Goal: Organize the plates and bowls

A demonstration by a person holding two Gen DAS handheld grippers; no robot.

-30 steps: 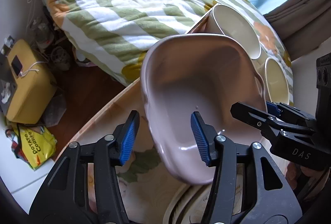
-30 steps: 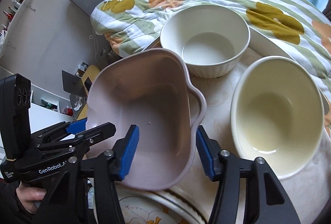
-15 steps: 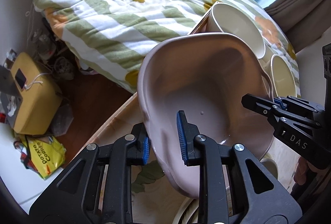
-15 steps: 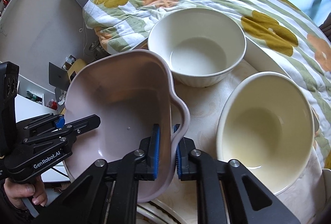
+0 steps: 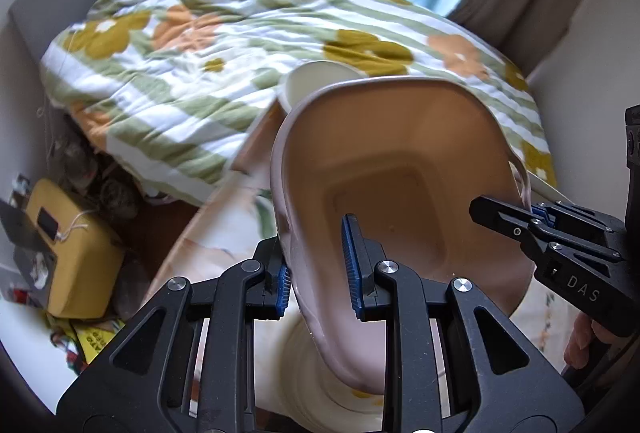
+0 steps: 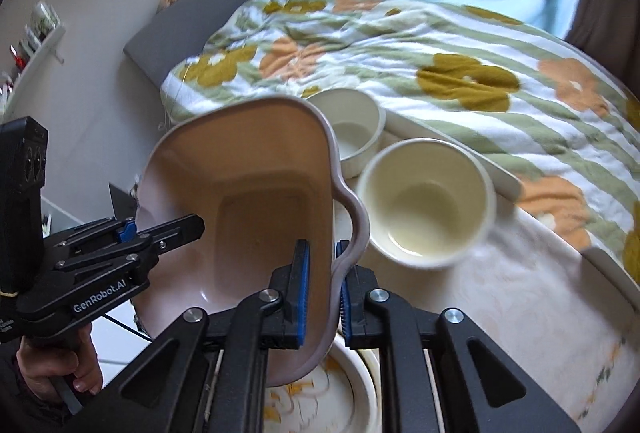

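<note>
Pink dish point(image 5: 400, 169) is held off the table point(image 6: 540, 313), pinched at both side walls. Left gripper point(image 5: 320, 265) is clamped across the 9 o'clock rim, wall between its blue pads. Right gripper point(image 6: 322, 289) is closed on the 3 o'clock rim. Two cream bowls point(image 6: 424, 209) are seen at 1 o'clock, a patterned plate point(image 6: 320, 401) below.

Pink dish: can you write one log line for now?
pink dish lifted | left hand-held gripper shut on rim | right hand-held gripper shut on rim
</note>
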